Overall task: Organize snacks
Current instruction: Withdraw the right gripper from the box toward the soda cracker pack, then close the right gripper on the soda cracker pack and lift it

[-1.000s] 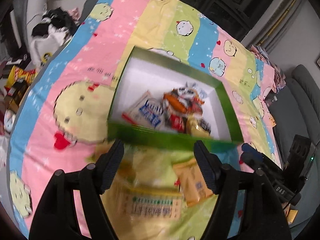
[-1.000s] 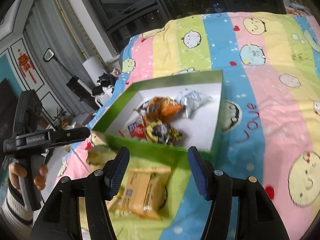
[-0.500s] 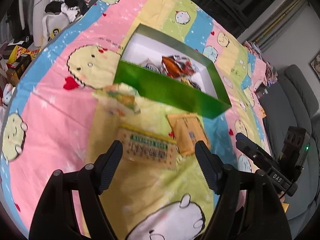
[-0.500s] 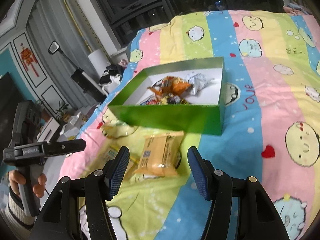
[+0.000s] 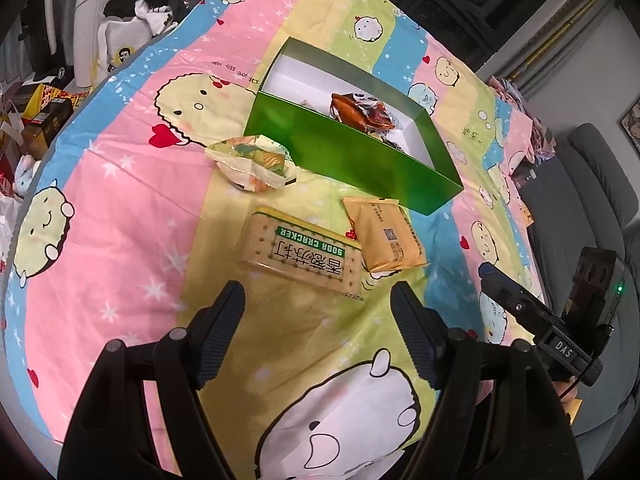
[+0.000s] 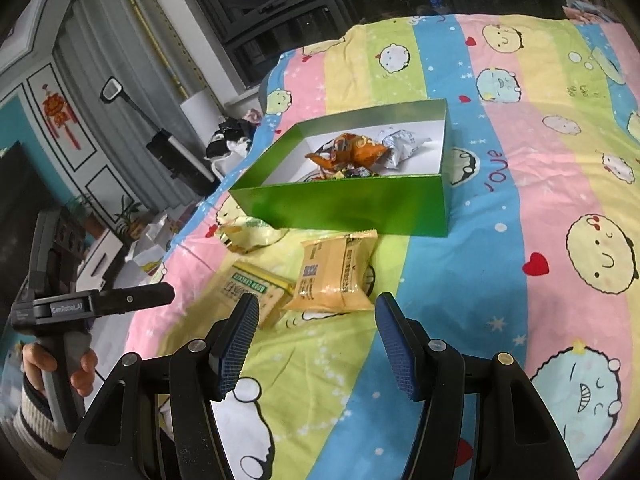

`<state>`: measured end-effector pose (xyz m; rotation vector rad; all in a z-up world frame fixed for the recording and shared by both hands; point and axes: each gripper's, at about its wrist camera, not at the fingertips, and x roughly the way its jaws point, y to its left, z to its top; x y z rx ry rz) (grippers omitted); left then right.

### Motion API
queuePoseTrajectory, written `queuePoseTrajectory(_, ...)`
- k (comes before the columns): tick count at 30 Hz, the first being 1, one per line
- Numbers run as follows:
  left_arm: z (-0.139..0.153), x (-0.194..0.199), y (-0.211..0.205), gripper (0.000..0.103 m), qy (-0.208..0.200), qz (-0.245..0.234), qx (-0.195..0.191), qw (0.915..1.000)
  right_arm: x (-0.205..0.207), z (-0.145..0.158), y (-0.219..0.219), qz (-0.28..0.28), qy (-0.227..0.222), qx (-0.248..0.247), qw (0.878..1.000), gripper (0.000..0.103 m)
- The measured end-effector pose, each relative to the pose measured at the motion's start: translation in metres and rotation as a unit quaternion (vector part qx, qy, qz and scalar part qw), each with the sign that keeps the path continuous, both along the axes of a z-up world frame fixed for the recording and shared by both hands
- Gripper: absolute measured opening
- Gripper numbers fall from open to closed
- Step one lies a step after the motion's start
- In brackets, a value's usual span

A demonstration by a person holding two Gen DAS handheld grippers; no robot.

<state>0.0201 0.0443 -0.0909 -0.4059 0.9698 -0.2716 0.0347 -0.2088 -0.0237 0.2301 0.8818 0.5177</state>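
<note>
The flat cracker packet (image 5: 298, 256) lying on the bedspread (image 5: 132, 216) carries a green band printed "SODA CRACKER", seen upside down from the left wrist, with large Chinese characters beneath it that I cannot make out. The left gripper (image 6: 94, 304), seen from the right wrist, bears "GenRobot.AI" on its side, and the right gripper (image 5: 560, 344), seen from the left wrist, shows "DAS". On the bedspread, beside the green box (image 6: 344, 204), the word "love" is written in red.
</note>
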Motion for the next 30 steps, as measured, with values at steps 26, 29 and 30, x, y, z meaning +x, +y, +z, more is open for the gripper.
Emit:
queuePoseTrajectory(26,-0.027,0.012,0.023,0.076,0.004,0.012,-0.016,0.9998,0.003,-0.041,0.058,0.071,0.047,-0.014,0.996,0.061)
queuePoseTrajectory(29,-0.029,0.016,0.022,0.076,0.0,0.003,-0.018,0.9998,0.005,-0.046,0.063,0.077,0.054,-0.008,0.996,0.061)
queuePoseTrajectory(30,-0.03,0.017,0.022,0.076,-0.001,0.0,-0.018,0.9998,0.006,-0.047,0.064,0.078,0.058,-0.006,0.995,0.061)
